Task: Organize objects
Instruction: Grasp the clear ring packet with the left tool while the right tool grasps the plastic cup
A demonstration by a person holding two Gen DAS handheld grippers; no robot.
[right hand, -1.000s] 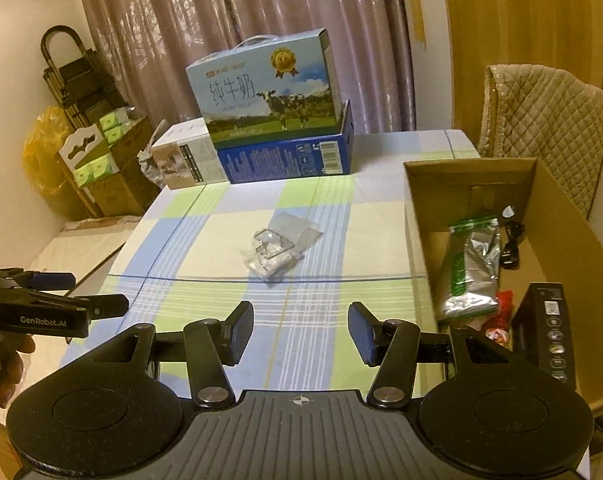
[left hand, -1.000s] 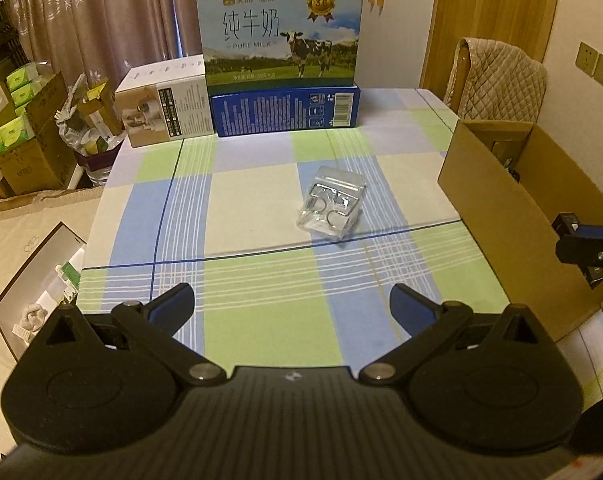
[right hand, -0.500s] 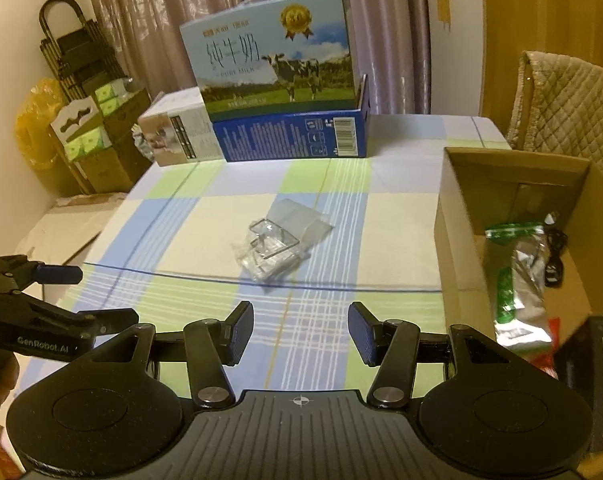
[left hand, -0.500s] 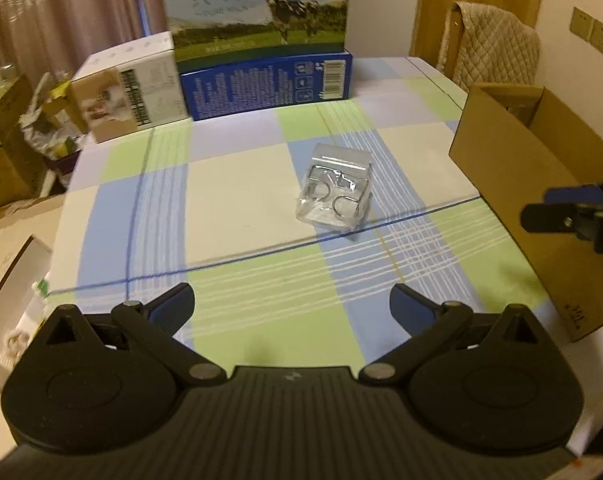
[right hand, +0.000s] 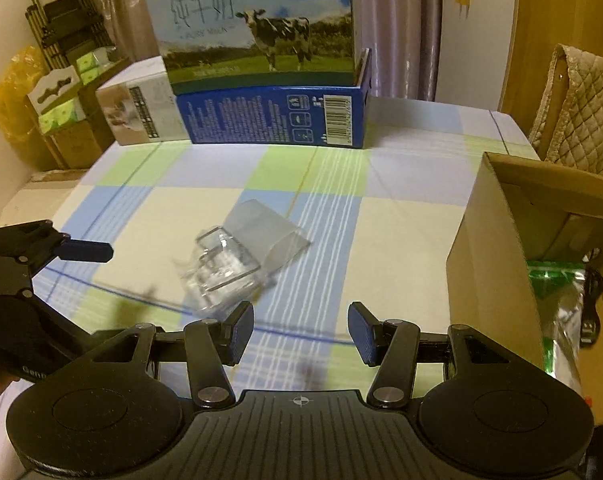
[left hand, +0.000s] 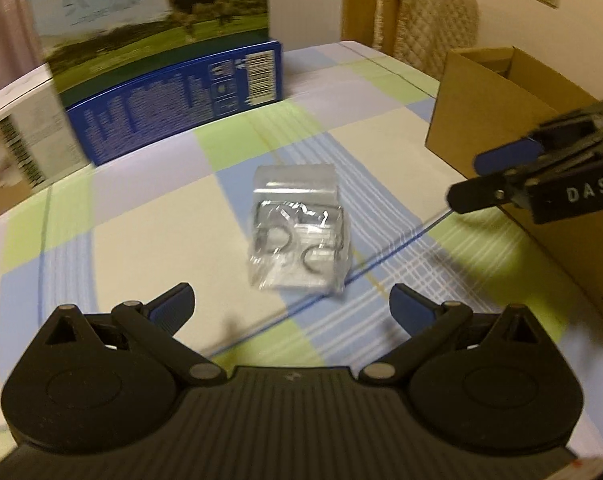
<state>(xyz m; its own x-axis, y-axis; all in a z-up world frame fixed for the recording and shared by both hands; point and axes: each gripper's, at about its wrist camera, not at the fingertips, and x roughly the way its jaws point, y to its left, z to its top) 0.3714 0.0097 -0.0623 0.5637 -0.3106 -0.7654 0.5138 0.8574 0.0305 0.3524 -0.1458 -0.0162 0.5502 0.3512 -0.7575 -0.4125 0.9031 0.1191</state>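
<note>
- Left hand-held gripper (left hand: 291,304): jaws wide apart, nothing between the pads, pointed down at the bench. Seen from the right wrist view, it sat at the left edge.
- Right hand-held gripper (right hand: 300,330): jaws partly open, nothing gripped, also angled down at the bench. In the left wrist view it showed at the right edge, in front of the carton.
- Bench (right hand: 401,216): covered by a check cloth in blue, green and cream.
- Cardboard box (right hand: 489,264): open top, stood at the right side of the bench. A green and silver foil pouch (right hand: 561,300) and a black cable (right hand: 591,312) lay inside.
- Milk carton (right hand: 257,24): cow picture on the front, stood on a flat blue box (right hand: 273,118) at the far edge of the bench.
- White box (right hand: 137,110): touching or just beside the blue box on its left; could not tell which.
- Chair with quilted cover (right hand: 577,108): behind the cardboard box.
- Clear plastic package (left hand: 297,236): lay flat mid-bench, apart from every box, ahead of both grippers and touched by neither. Curved metal pieces showed inside; blur hid what they were. From the right wrist view it lay ahead and left of the fingers (right hand: 239,332).
</note>
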